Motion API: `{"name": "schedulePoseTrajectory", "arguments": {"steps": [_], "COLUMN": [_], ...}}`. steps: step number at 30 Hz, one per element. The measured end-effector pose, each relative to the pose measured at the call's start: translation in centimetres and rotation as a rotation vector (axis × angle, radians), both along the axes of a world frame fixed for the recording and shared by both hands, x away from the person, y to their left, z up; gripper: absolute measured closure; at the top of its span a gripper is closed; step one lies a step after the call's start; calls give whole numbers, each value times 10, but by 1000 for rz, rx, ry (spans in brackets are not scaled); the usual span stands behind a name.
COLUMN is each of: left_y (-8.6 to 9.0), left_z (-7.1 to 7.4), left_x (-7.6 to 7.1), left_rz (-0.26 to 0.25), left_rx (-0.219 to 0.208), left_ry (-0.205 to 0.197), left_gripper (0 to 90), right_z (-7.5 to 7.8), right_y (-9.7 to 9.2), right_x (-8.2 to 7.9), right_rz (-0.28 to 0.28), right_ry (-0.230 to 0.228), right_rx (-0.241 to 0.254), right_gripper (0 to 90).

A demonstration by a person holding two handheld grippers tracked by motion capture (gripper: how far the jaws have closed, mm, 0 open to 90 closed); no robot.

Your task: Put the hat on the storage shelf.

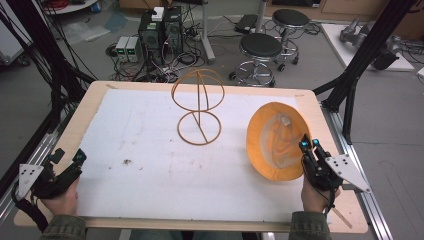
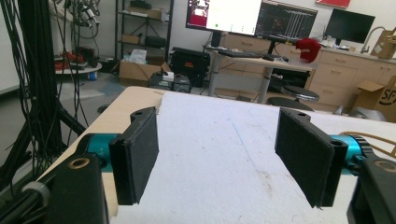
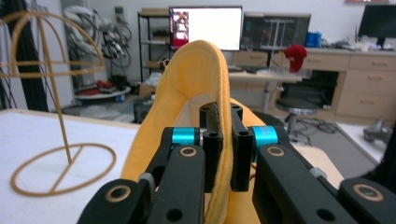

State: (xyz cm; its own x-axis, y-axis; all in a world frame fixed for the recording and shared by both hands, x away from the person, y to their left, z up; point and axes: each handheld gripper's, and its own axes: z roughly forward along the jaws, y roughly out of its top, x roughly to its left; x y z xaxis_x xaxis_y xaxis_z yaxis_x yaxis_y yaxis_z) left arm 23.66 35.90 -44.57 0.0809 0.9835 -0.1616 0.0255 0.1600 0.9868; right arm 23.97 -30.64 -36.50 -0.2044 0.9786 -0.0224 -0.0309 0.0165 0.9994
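Your right gripper [image 1: 311,145] has its fingers [image 3: 212,140] pinched on the rim of the yellow hat [image 1: 275,140], which lies crown-down and opening-up on the white mat [image 1: 150,150], to the right of the wooden hat stand [image 1: 198,106] and apart from it. So the grasp looks made; what seems left is lifting the hat, turning it over and setting it on the stand's domed top, which is bare now.

Your left gripper [image 1: 70,165] rests well to the left of the stand at the near edge of the worktop [image 1: 95,97], its fingers [image 2: 137,158] spread wide with nothing between them.

The upturned hat is the one hollow thing here: inside you see only its pale lining and a small label near the far rim, nothing loose.
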Motion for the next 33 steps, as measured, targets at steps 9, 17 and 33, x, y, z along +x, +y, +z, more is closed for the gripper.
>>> {"name": "schedulePoseTrajectory", "arguments": {"steps": [9,17,33], "left_y": [-1,-1,-4], "left_z": [0,0,0], "left_x": [0,0,1], "left_rz": [1,-1,-18], "left_rx": [1,-1,-2], "left_ry": [-1,-3,1], "left_gripper": [304,304,304], "right_z": [19,34,67], "right_y": [13,19,31], "right_x": [5,17,52], "right_rz": [-11,10,-7], "right_ry": [-97,-165,-208], "right_rx": [-31,11,15], "right_gripper": [866,865,864]}}
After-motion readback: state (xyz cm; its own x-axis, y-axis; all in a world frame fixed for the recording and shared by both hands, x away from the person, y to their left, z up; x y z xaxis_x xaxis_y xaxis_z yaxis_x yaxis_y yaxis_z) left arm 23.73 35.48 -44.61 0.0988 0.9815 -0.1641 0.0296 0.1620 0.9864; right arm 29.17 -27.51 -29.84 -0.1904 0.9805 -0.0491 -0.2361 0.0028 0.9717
